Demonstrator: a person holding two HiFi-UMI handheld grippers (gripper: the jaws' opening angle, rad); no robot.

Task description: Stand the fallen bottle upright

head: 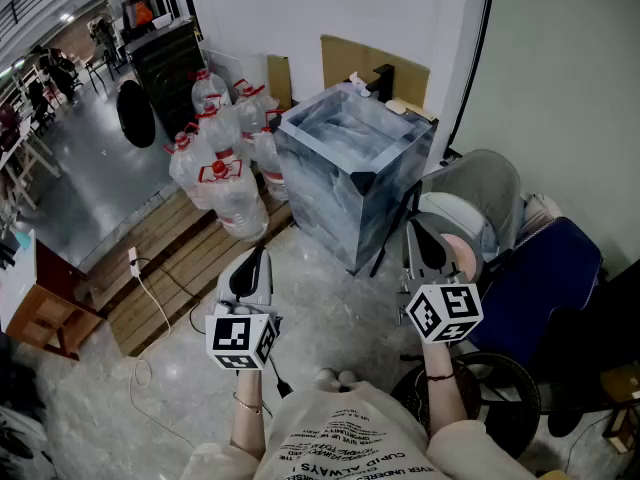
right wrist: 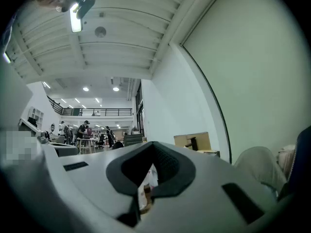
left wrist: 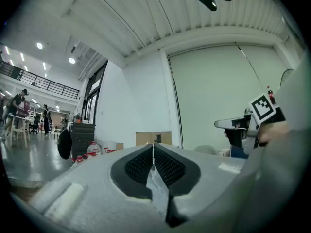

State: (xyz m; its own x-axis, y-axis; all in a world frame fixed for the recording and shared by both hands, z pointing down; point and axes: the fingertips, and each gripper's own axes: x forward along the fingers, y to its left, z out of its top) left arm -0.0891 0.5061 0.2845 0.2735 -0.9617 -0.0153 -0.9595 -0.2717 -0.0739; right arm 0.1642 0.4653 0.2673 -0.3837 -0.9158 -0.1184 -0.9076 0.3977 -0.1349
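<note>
Several big clear water bottles with red caps stand bunched on a wooden pallet at the back left; from here I cannot tell whether any of them lies down. Both grippers are held level in the air, well short of the bottles. My left gripper has its ribbed pads pressed together with nothing between them, as the left gripper view shows. My right gripper is shut and empty too. In the left gripper view the red caps of the bottles peek over the jaws.
A grey marbled cube-shaped box stands just right of the bottles. A grey chair and a dark blue seat crowd the right side. A white cable trails over the floor. People stand far off in the hall.
</note>
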